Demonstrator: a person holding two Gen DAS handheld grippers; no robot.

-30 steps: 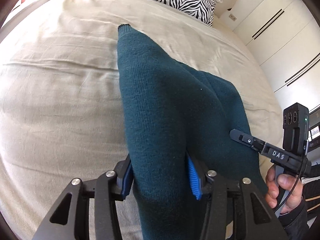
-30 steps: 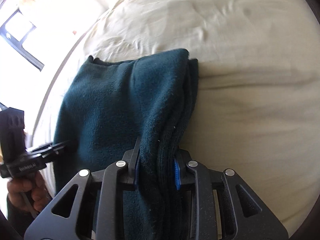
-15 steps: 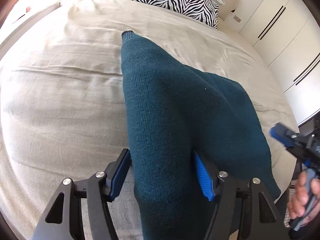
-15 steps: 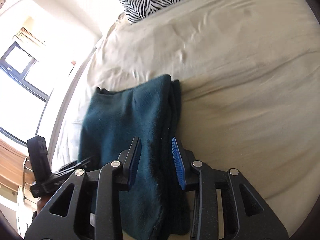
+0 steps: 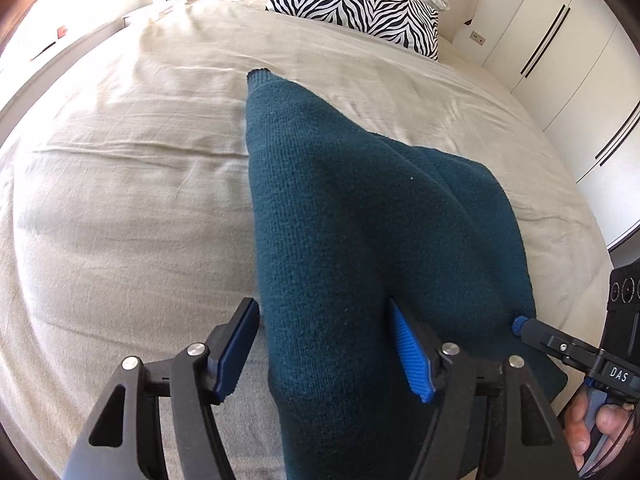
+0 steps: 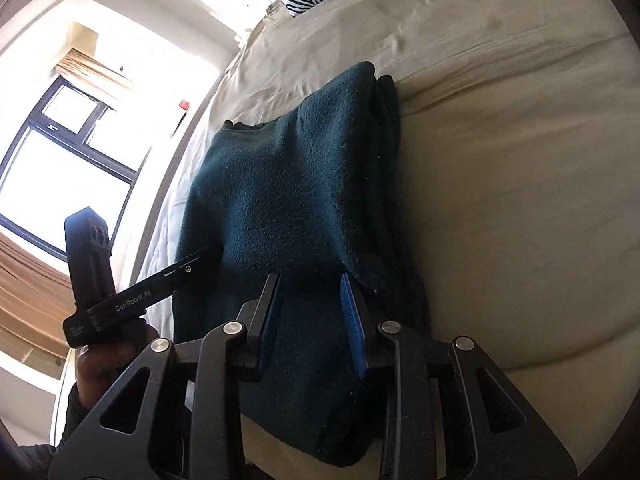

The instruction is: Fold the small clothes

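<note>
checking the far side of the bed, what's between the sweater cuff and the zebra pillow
Nothing: only bare beige bedsheet lies between the teal sweater cuff and the zebra pillow. The left wrist view shows this best.

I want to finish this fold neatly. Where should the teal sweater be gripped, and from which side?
Probably the teal sweater at its stacked edge, the right-hand side in the right wrist view. Come in low from the near end of the bed: the layers lie aligned there, so one pinch may catch them all.
</note>
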